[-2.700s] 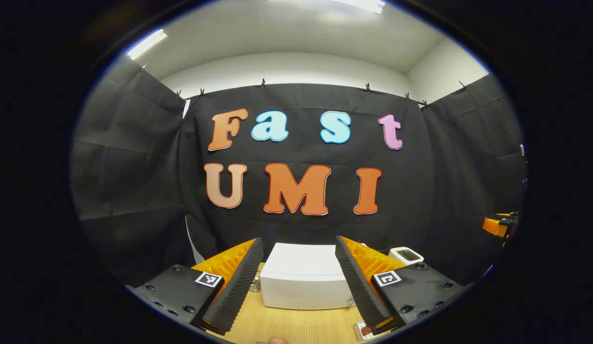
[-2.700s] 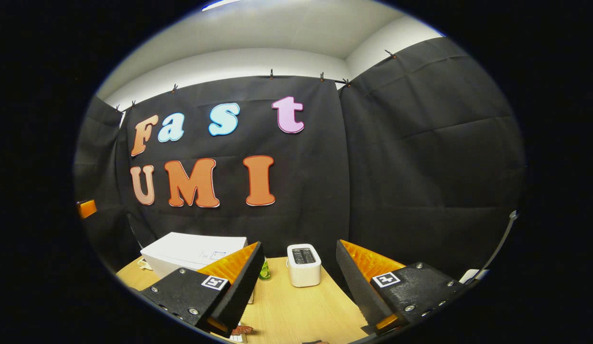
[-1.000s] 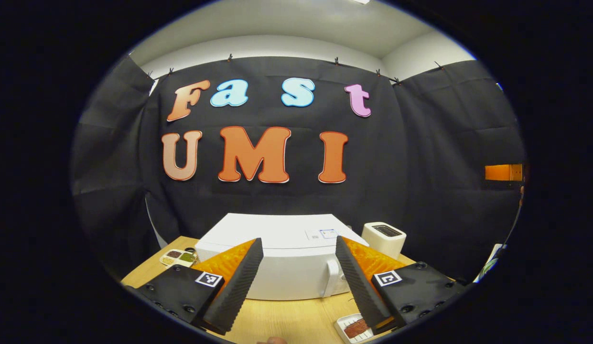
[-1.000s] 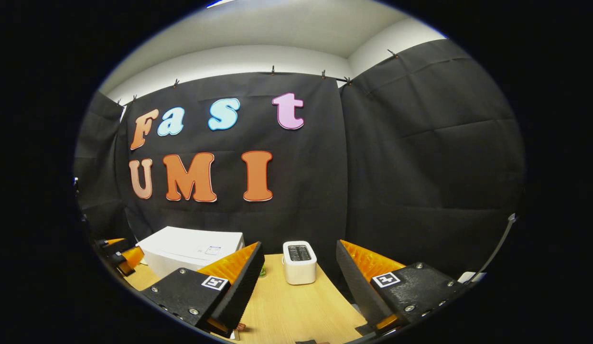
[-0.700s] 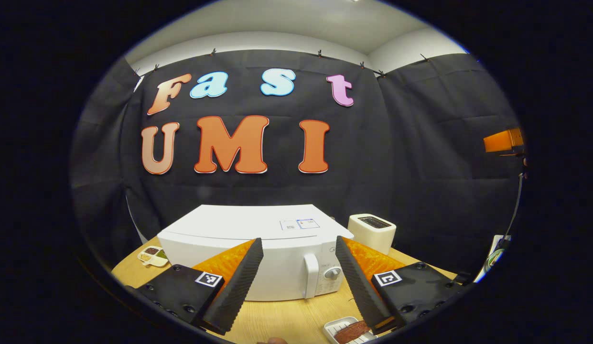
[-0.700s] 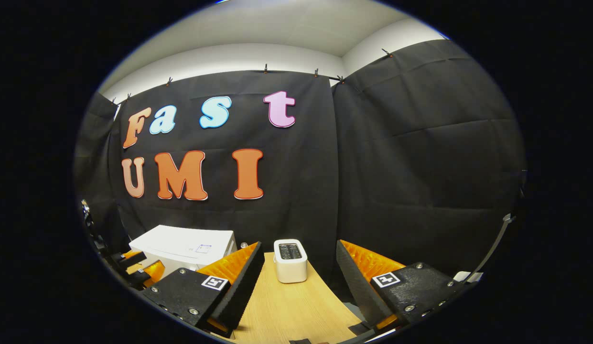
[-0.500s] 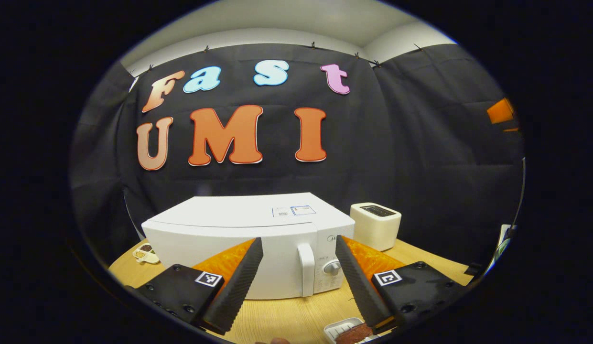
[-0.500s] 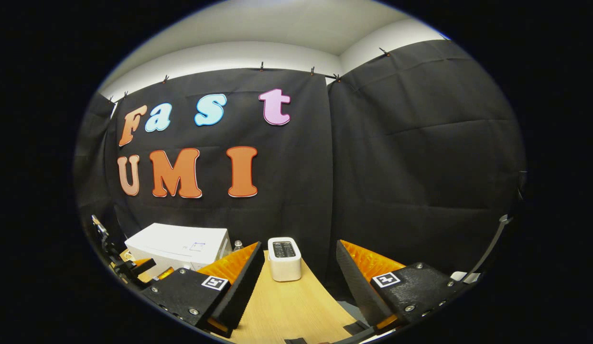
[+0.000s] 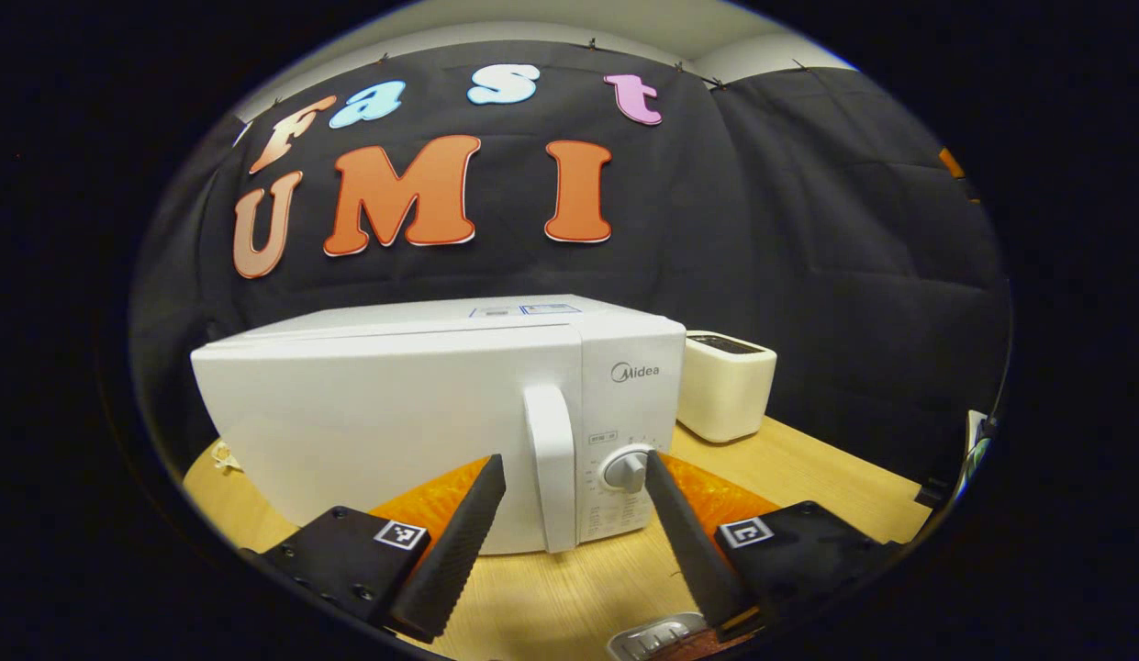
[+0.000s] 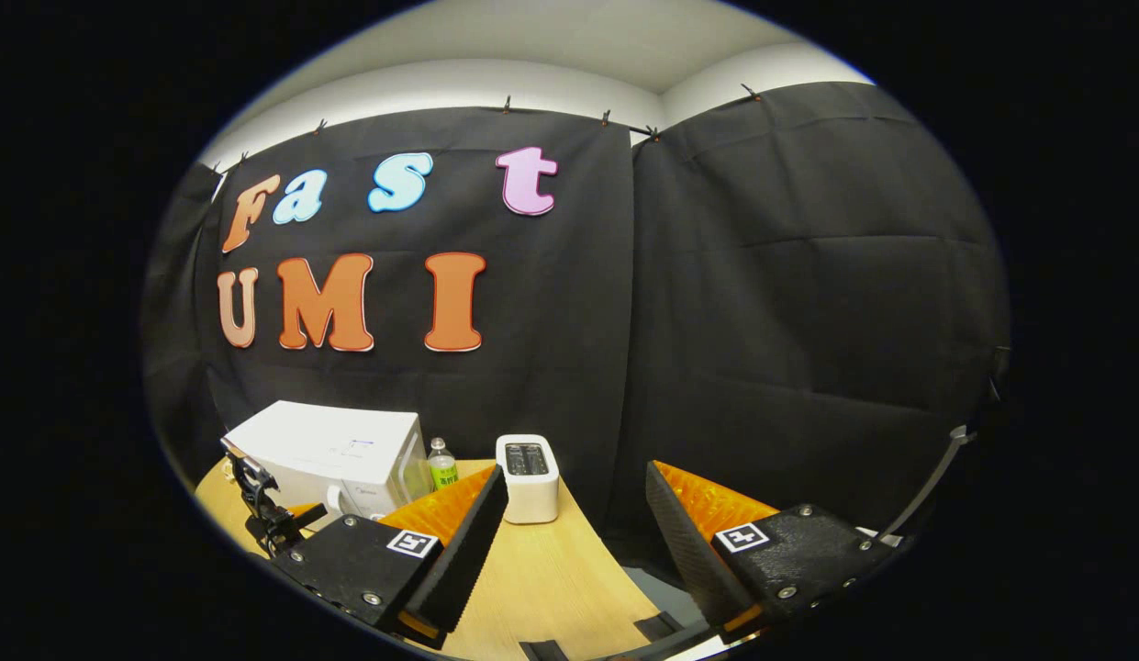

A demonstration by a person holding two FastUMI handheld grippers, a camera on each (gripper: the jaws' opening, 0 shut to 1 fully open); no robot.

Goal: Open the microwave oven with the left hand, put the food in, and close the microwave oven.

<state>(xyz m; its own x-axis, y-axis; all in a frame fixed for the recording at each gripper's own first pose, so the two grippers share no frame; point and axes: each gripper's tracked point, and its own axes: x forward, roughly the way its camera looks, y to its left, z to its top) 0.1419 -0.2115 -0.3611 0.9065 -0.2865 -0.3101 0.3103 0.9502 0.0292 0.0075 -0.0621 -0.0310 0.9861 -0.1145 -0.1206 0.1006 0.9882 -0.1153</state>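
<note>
In the last 3 seconds the left gripper (image 9: 569, 528) came down and closer to the microwave (image 9: 395, 413); its door handle (image 9: 552, 464) now stands between the released, empty fingers. The door is closed. The food tray (image 9: 656, 638) lies near, at the table's edge. The right gripper (image 10: 574, 542) waits spread and empty near the toaster (image 10: 528, 477).

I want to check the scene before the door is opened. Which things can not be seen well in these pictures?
- Food tray, left gripper view: cut off by the bottom edge, partly behind a finger; contents unclear.
- Microwave oven inside: hidden by its shut white door.
- Control panel markings: too small to tell.
- Bottle, right gripper view: small, partly behind the microwave oven.
</note>
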